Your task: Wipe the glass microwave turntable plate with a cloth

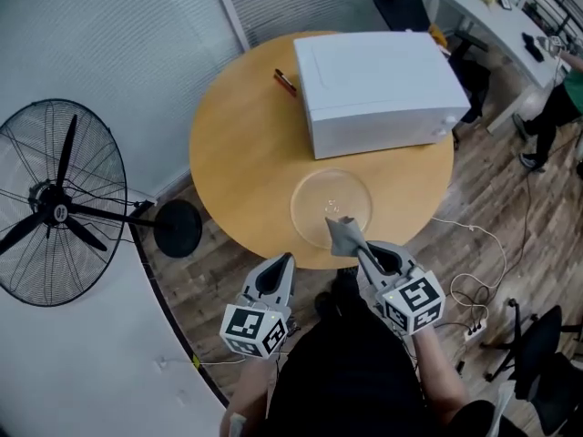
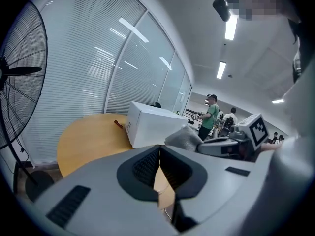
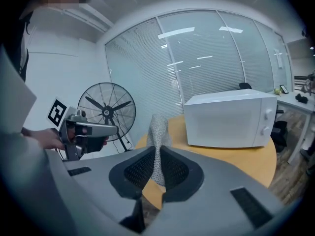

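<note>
We find the glass turntable plate [image 1: 319,198] lying flat on the round wooden table [image 1: 237,153], close to the table's near edge and just in front of the white microwave [image 1: 378,89]. The grey cloth [image 1: 343,234] stands up out of the right gripper [image 1: 362,251], whose jaws are clamped on its lower part. In the head view, the free upper end of the cloth overlaps the plate's near rim (we cannot tell whether cloth and glass actually touch). The right gripper view shows the cloth as a narrow upright fold pinched between the two ribbed pads. The left gripper [image 1: 288,258] is held beside the right one, off the table's near edge and clear of the plate. Its jaws are closed against each other with nothing between them, as the left gripper view shows. The two grippers are near each other but do not touch. Behind the plate, the microwave sits toward the far right of the table, with its door closed. A small red object [image 1: 285,82] lies on the tabletop by the microwave's far left corner. A large black pedestal fan [image 1: 56,209] stands on the floor to the left of the table, in front of the blinds. On the wooden floor [image 1: 492,208] to the right lie white cables, and a person in a green top [image 1: 557,107] stands at the far right near a desk.
</note>
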Demonstrator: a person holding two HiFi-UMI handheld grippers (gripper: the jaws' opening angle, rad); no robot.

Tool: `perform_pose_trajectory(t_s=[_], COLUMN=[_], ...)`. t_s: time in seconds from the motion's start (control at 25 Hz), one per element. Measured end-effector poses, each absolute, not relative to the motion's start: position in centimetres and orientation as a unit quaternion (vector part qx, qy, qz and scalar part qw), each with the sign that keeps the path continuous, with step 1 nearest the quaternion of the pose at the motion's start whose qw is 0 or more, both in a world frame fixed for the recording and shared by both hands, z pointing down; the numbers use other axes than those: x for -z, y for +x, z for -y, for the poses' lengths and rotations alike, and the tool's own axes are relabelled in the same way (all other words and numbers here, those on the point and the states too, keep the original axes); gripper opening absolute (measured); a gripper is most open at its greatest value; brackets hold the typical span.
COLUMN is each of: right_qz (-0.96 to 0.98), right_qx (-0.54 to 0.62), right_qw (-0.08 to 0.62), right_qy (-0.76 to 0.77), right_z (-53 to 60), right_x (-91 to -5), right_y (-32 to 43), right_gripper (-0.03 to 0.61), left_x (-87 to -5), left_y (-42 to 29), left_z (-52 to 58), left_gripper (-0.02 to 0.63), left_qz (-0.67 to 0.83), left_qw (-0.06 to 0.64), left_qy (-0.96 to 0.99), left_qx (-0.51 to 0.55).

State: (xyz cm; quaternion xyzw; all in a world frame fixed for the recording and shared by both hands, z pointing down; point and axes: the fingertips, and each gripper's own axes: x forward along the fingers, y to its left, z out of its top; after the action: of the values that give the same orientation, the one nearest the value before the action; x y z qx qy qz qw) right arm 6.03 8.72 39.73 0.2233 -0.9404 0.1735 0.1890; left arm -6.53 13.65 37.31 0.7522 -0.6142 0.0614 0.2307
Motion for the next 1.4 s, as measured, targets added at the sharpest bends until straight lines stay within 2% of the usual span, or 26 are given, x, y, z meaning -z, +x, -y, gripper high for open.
perform_pose_trajectory(t_s=[0.84, 1.16, 1.4], right_qz=[0.910, 0.873, 0.839], right_qx=[-0.207, -0.266, -0.268], right_qw=[0.281, 0.305, 0.341], right_qy=[0.224, 0.272, 0.328], right_z=[1.4, 2.4, 2.8], right_x=[-47.9, -51.6, -54.4], right_y=[5.8, 6.5, 6.8], right_gripper=[0.040, 0.040, 0.041], left_x=[-43.2, -46.2, -50.1], left_y=[-7.7, -10.1, -12.0], left_z=[-6.7, -6.4, -5.5], left_gripper=[-0.002, -0.002, -0.002], left_qz=[0.646, 0.633, 0.595], left_qw=[0.277, 0.307, 0.338], left_qy=[0.702, 0.697, 0.709], left_qx=[-0.114, -0.142, -0.172])
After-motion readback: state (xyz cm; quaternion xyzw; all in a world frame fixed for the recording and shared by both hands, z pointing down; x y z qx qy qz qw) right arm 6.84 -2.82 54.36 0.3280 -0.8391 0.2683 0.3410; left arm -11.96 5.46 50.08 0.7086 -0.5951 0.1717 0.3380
